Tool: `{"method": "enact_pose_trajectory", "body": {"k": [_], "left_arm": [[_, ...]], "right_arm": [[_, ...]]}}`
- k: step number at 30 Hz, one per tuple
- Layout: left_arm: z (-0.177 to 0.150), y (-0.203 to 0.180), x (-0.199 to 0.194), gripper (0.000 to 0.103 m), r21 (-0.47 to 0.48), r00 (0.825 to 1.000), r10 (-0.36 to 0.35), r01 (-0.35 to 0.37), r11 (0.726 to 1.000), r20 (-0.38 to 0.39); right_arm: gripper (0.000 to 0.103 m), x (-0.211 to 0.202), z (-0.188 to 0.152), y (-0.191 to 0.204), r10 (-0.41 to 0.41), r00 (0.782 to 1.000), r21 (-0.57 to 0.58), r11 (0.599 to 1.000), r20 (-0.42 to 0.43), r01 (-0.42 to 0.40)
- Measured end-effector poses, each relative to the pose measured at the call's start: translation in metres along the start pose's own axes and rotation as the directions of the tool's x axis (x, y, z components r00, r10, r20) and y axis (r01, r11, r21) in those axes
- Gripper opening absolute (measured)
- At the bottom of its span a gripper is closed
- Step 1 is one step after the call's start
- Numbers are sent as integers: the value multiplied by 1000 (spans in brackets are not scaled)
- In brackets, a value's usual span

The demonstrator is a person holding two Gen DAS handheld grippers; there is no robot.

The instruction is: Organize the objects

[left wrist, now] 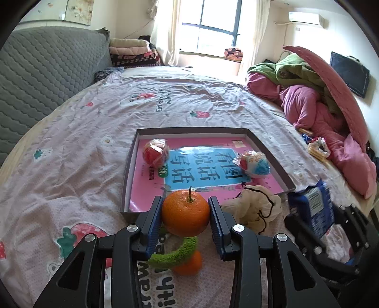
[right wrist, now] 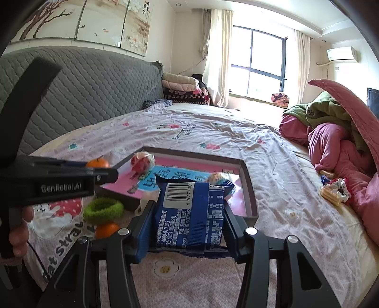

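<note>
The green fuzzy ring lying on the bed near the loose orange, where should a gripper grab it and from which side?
Grip the green ring across one stretch of its fuzzy band, one finger inside the hole and one outside, coming from above. It lies roughly flat on the bedsheet, hole up. Choose the side away from the loose orange, which sits right against it.

This is a lived-in bedroom in a home. A wide bed [right wrist: 213, 142] with a strawberry-print sheet fills the room, backed by a grey quilted headboard [right wrist: 94, 90]. Folded blankets [right wrist: 182, 88] are stacked in the corner, and pink and green quilts [left wrist: 315, 94] lie heaped at one side. A curtained window [right wrist: 258, 61], a wall air conditioner [right wrist: 342, 54] and floral wall panels [right wrist: 83, 19] complete it.
</note>
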State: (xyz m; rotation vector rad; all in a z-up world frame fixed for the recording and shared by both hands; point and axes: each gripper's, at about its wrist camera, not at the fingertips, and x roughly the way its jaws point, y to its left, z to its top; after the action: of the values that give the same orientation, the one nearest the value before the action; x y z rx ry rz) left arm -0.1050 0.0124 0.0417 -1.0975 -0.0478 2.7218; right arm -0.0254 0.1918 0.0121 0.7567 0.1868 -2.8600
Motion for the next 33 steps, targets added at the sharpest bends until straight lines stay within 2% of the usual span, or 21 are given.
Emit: {"method": "enact_pose_trajectory", "body": {"k": [21, 33], "left_arm": [[11, 3, 13, 39, 10, 999, 40, -40, 999, 4], [17, 11, 34, 39, 16, 999, 46, -46, 999, -8]], "right_arm": [[52, 21, 46, 0, 15, 998, -18, 1000, 68, -14], [52, 41, 68, -6, 17, 995, -10, 1000, 95, -16]]}}
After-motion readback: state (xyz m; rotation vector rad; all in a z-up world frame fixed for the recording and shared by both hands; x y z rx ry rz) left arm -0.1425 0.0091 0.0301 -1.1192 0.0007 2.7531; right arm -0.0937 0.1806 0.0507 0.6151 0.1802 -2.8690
